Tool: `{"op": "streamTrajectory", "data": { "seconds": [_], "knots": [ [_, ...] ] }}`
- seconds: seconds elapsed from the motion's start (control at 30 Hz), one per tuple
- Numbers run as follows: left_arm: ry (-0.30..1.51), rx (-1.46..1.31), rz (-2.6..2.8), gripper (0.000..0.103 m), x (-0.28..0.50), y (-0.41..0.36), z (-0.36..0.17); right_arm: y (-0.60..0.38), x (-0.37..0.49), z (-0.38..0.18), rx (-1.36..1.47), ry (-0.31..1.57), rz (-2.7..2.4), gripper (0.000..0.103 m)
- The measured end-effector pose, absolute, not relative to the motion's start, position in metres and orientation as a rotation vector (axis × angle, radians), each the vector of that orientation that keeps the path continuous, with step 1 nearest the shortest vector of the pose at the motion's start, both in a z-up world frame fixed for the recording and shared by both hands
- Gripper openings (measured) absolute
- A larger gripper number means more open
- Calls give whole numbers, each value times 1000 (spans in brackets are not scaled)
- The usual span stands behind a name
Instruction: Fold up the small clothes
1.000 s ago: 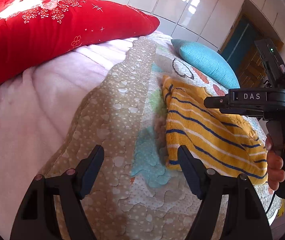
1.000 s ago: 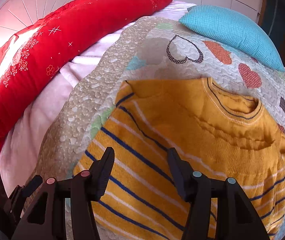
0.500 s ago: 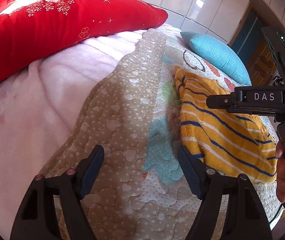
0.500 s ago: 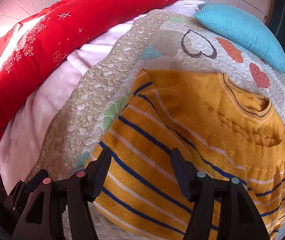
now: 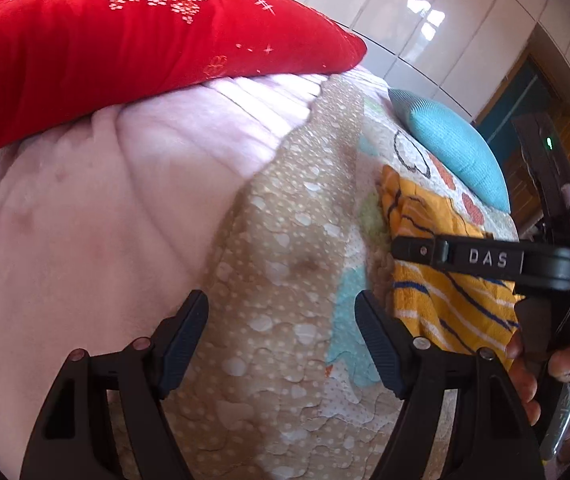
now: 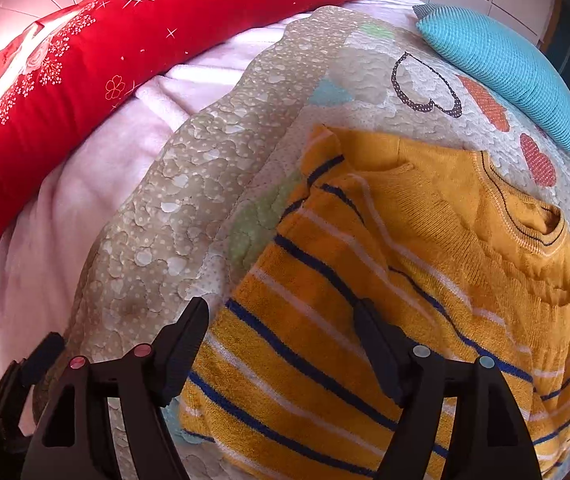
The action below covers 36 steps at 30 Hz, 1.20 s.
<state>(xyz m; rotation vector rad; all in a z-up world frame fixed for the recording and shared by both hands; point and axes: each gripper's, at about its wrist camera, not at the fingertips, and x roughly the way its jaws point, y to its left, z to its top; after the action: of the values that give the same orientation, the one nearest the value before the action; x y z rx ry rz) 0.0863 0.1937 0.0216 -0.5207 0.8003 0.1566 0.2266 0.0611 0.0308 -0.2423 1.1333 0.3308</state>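
A small yellow sweater point(image 6: 397, 288) with blue and white stripes lies folded on a quilted bedspread point(image 6: 173, 216), neck opening at the right. It also shows in the left wrist view point(image 5: 441, 300), right of centre. My right gripper point(image 6: 281, 332) is open and empty, hovering over the sweater's near left edge. My left gripper point(image 5: 281, 320) is open and empty over the tan border of the quilt point(image 5: 285, 240), left of the sweater. The right gripper's body point(image 5: 485, 260), held in a hand, crosses above the sweater in the left wrist view.
A large red pillow point(image 6: 85, 64) lies along the far left, on a pale pink blanket point(image 5: 85, 220). A turquoise cushion point(image 6: 505, 64) sits past the sweater at the back right. White tiled wall and a dark doorway point(image 5: 517, 104) stand behind the bed.
Both grippers have drifted left and slightly back from the sweater, so it sits further right in each view. Both stay open and empty. The sweater has not moved.
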Motion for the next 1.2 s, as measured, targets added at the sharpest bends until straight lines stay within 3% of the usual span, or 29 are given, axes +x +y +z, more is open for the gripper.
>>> {"op": "streamTrajectory", "data": {
  "seconds": [0.37, 0.4, 0.5, 0.6, 0.77, 0.97, 1.07, 1.2],
  "knots": [
    [802, -627, 196, 76, 86, 221, 13, 94, 214, -1, -538, 1078, 106, 88],
    [802, -618, 194, 76, 86, 219, 14, 93, 216, 0, -533, 1085, 115, 83],
    [801, -594, 196, 76, 86, 215, 15, 86, 215, 7, -530, 1073, 104, 42],
    [793, -580, 200, 76, 85, 212, 17, 72, 212, 14, -497, 1054, 160, 31],
    [697, -477, 246, 76, 72, 193, 40, 19, 210, 61, -204, 1018, 270, 27],
    [698, -490, 127, 78, 63, 157, 65, -114, 196, 123, 101, 909, 259, 26],
    [725, -433, 80, 81, 62, 127, 70, -192, 182, 123, 211, 881, 199, 23],
    [780, -362, 23, 81, 69, 90, 70, -285, 158, 95, 375, 884, 108, 11]
  ]
}}
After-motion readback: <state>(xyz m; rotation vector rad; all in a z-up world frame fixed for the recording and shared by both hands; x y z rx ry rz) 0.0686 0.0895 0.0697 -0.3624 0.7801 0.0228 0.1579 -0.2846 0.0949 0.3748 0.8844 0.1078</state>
